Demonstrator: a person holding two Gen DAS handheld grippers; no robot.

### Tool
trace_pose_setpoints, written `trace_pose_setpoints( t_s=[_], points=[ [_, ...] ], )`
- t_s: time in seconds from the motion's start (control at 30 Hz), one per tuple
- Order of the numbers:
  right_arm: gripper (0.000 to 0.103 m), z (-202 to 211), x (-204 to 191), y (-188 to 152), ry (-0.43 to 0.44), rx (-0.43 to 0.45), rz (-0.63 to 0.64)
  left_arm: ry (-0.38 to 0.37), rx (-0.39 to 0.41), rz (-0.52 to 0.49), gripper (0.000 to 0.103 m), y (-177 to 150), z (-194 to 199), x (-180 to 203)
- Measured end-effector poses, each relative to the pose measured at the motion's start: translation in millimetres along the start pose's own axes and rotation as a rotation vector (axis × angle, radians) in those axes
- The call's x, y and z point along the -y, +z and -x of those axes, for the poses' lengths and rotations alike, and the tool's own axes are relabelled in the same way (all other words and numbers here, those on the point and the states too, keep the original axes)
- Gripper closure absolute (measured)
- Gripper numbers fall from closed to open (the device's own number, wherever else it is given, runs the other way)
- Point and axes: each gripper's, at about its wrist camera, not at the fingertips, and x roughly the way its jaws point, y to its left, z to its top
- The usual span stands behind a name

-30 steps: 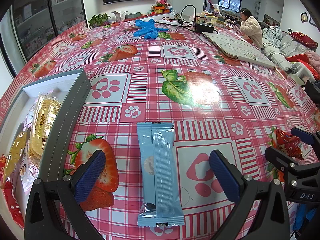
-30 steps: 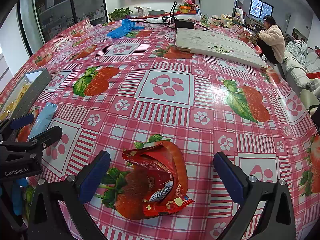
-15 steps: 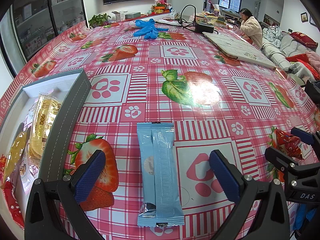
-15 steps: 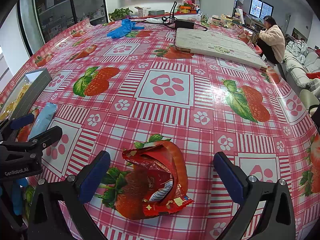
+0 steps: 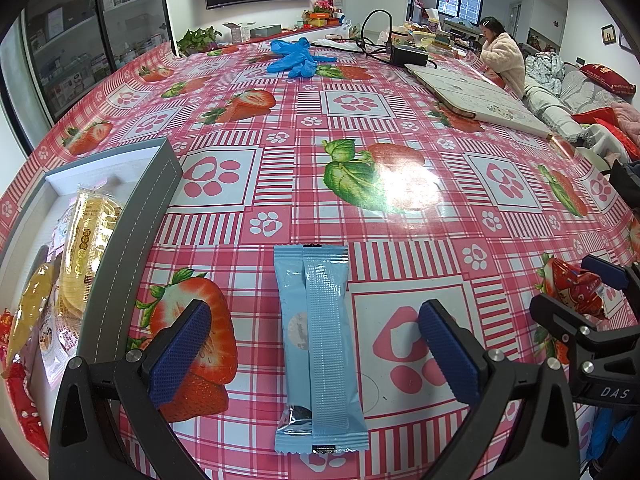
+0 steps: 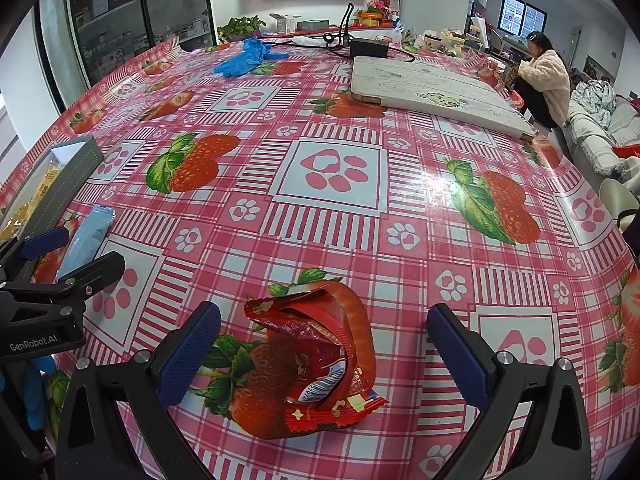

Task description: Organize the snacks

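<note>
I've got a big surface (image 5: 360, 128) w/ a pink strawberry-and-paw-print cloth filling both views. Far end: a flat white board (image 6: 432, 88) lying on it, approx. next to a black box w/ cables (image 6: 368, 46), and a heap of blue gloves (image 5: 294, 58) to the left of those. A person in a pale fleece jacket (image 6: 548, 76) sits off the far right corner.

Near left edge sits a grey box (image 5: 136, 240), open on top, w/ snacks already inside: a yellow cracker pack (image 5: 88, 248) plus other wrappers below it; can't tell what those are, they're cut off at the frame edge.

My left tongs (image 5: 316, 356) are spread wide, nothing between the blue pads but air. A light blue snack bar (image 5: 316, 344) lies flat on the surface right under them, lengthwise to my view, not touched by either pad, just right of the grey box.

My right tongs (image 6: 328, 352) are also wide open. A crumpled red snack packet (image 6: 320, 356) lies on the surface between the pads, clear of both, on top of a printed strawberry.

From the right cam the left tongs sit at the left edge, over the blue bar.
</note>
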Motion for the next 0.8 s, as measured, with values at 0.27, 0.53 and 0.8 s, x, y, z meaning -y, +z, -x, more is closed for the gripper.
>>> trace_pose_setpoints(
  t_s=[0.27, 0.53, 0.8],
  points=[
    [0.0, 0.1, 0.1, -0.2, 0.0, 0.0, 0.0, 0.0, 0.0, 0.0, 0.0, 0.2, -0.1, 0.3],
    [0.0, -0.2, 0.3, -0.1, 0.0, -0.001, 0.0, 0.0, 0.0, 0.0, 0.0, 0.3, -0.1, 0.4],
    [0.0, 1.8, 0.0, 1.0, 0.004, -0.004, 0.007, 0.0, 0.0, 0.0, 0.0, 0.0, 0.1, 0.1]
  ],
)
